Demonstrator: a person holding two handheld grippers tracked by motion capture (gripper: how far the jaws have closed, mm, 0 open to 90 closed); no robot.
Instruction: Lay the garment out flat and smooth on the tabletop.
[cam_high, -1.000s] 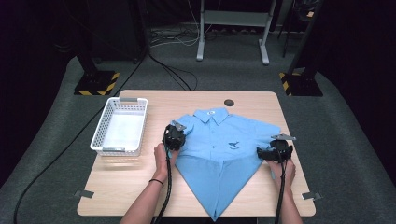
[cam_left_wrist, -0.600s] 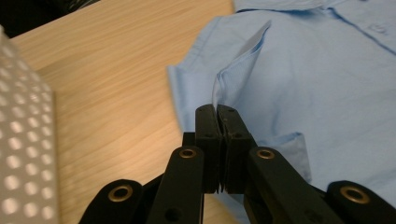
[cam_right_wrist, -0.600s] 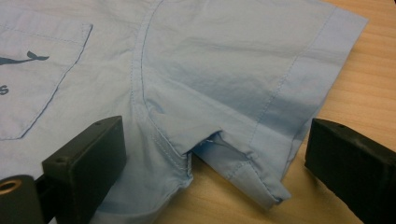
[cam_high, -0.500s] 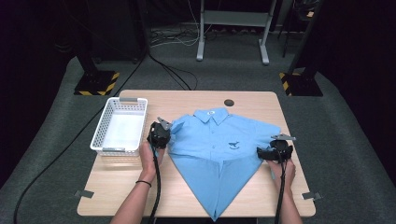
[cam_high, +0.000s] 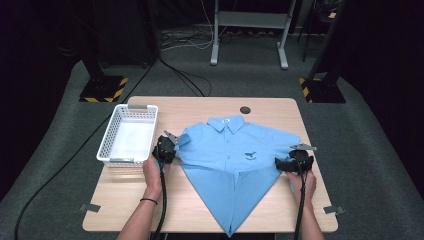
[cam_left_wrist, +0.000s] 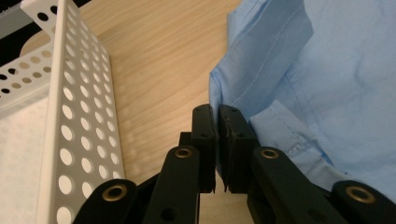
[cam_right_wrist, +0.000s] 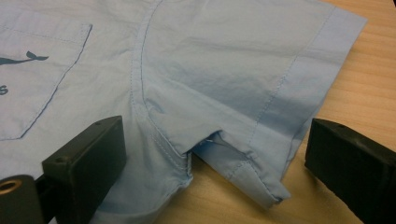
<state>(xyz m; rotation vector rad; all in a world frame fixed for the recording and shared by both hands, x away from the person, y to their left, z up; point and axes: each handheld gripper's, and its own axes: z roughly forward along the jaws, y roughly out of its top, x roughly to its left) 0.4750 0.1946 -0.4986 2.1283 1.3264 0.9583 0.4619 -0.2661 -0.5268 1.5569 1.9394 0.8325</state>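
Note:
A light blue short-sleeved shirt (cam_high: 232, 150) lies face up on the wooden table (cam_high: 200, 107), its lower part folded to a point toward the front edge. My left gripper (cam_high: 171, 143) sits at the shirt's left sleeve; in the left gripper view its jaws (cam_left_wrist: 217, 114) are pressed together with the sleeve edge (cam_left_wrist: 243, 79) meeting their tips. My right gripper (cam_high: 282, 163) is at the right sleeve. In the right gripper view it (cam_right_wrist: 215, 140) stands wide open, one jaw on each side of the sleeve hem (cam_right_wrist: 261, 154) near the armpit seam.
A white perforated basket (cam_high: 112, 150) stands on the table's left side, close beside the left gripper; its wall (cam_left_wrist: 60, 93) shows in the left gripper view. A small black disc (cam_high: 245, 110) lies at the back edge. Cables and stand legs cover the floor behind.
My left gripper has moved left toward the basket, drawing the left sleeve outward with it. The right gripper has stayed by the right sleeve.

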